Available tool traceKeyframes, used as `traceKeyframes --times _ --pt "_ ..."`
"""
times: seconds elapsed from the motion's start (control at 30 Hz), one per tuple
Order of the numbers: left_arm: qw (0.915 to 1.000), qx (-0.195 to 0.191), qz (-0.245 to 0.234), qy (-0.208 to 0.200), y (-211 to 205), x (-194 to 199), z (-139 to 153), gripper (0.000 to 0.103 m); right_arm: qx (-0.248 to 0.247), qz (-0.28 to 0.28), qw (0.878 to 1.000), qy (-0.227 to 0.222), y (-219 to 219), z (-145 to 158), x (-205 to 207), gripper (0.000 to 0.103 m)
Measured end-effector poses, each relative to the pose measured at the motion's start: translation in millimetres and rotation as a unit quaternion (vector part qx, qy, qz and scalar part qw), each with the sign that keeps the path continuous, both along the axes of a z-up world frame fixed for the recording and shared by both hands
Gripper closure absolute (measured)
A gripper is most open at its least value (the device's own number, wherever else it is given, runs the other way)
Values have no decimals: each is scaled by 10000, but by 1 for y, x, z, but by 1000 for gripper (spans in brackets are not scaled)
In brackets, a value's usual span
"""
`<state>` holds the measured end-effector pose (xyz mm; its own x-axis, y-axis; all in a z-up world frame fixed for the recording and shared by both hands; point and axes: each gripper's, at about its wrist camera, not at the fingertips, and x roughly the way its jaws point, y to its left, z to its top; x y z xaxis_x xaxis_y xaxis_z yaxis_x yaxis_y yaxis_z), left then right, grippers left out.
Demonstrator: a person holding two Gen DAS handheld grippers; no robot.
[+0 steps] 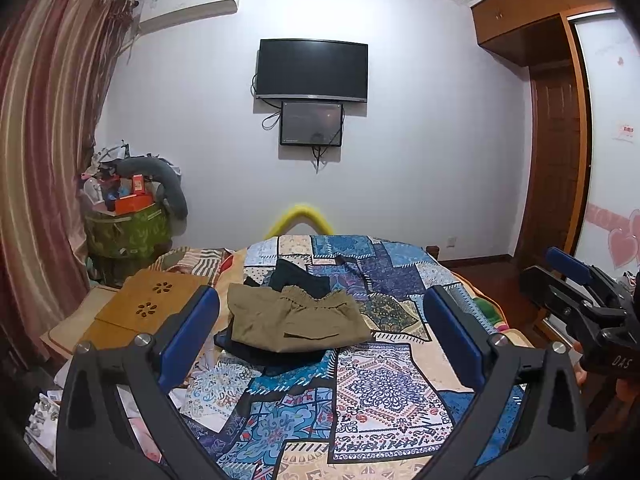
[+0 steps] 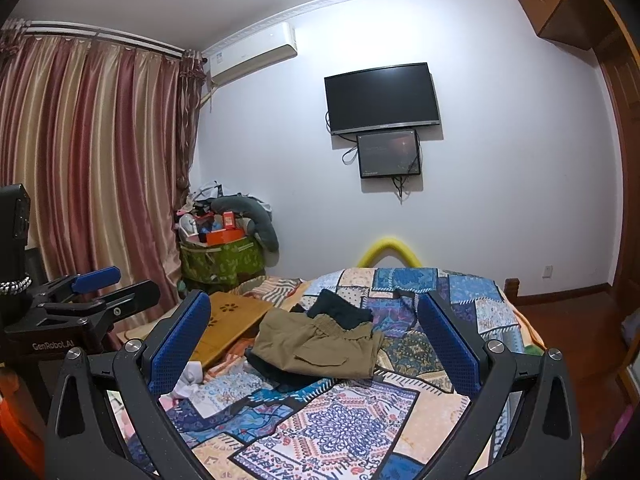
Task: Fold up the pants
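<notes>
Folded olive-khaki pants (image 1: 298, 322) atop dark garments (image 1: 300, 276) on the patchwork bedspread (image 1: 384, 384).

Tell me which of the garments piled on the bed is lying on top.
The khaki pants, with the elastic waistband and a flap pocket. They lie over a dark garment showing beneath their near edge; another dark garment sits behind them.

The olive-khaki woven cloth pants (image 1: 296, 318) look matt and soft, crumpled over a darker cloth garment (image 1: 300, 276) near the middle of the bed's matt, printed patchwork cotton bedspread (image 1: 376, 392). Near the bed's left edge lies a smooth tan wooden board (image 1: 148, 304) with cut-out flower holes. Each claw, left (image 1: 320, 336) and right (image 2: 316, 348), has matt black plastic arms, shiny metal screws and blue textured rubbery pads (image 2: 180, 344).
</notes>
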<state>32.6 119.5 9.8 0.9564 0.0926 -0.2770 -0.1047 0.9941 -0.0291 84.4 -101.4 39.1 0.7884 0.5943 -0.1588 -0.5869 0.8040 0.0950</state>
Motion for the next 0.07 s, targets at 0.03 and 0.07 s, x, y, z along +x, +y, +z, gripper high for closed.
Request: traceKeyframes --times 0.03,0.07 --pt "10000 5 9 19 0 1 -1 0 2 -4 10000 13 0 -1 1 0" --pt "10000 8 15 44 0 3 -2 0 4 -8 10000 30 0 -2 1 0"
